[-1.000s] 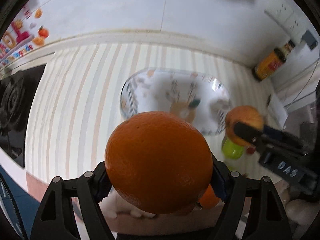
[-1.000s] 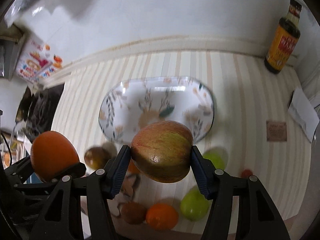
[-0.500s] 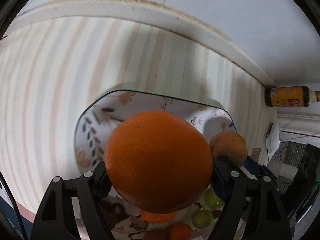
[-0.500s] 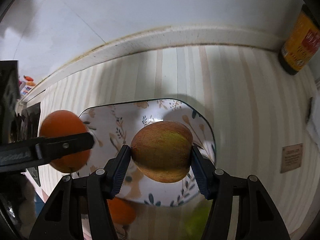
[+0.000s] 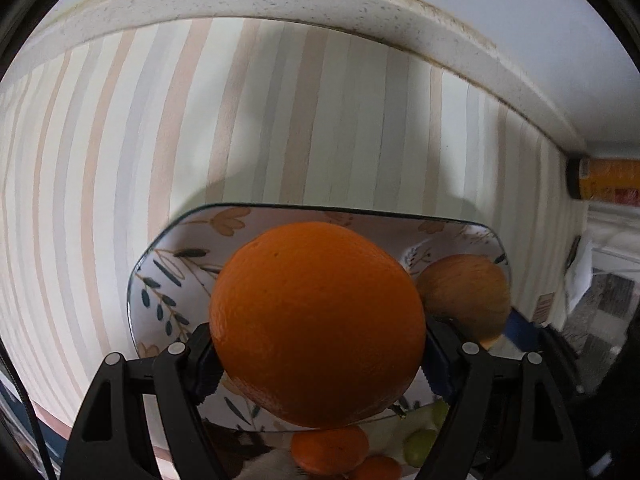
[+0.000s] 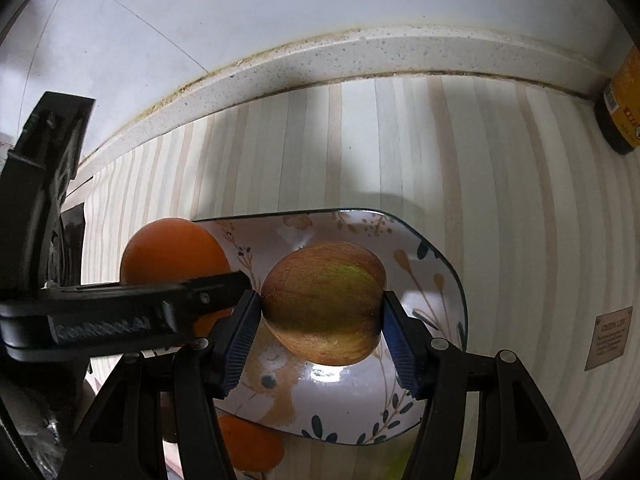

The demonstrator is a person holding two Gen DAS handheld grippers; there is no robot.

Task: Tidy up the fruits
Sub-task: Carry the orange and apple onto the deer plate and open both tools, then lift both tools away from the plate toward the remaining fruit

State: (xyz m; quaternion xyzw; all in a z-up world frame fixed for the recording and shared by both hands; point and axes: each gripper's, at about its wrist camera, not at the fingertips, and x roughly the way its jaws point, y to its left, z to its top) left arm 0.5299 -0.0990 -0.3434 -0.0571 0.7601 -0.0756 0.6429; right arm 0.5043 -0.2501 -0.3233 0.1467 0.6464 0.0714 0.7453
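Striped counter cloth [image 5: 280, 120] — we log it first, with a floral plate [image 6: 436, 280] at centre, nothing resting on it yet as far as we see.

Orange [image 5: 316, 324]: clamped in our left gripper [image 5: 320, 360], poised over the plate's left half.

Apple [image 6: 324, 304]: pinched between our right gripper [image 6: 320, 320] pads, over the right half.

Loose fruit [image 5: 330, 450] — oranges, green pieces — waits below the plate's near edge, so we judge sorting barely begun.

Bottle [image 6: 620, 112], yellow label: unreadable. Small card [image 6: 608, 338]: too blurred to read.
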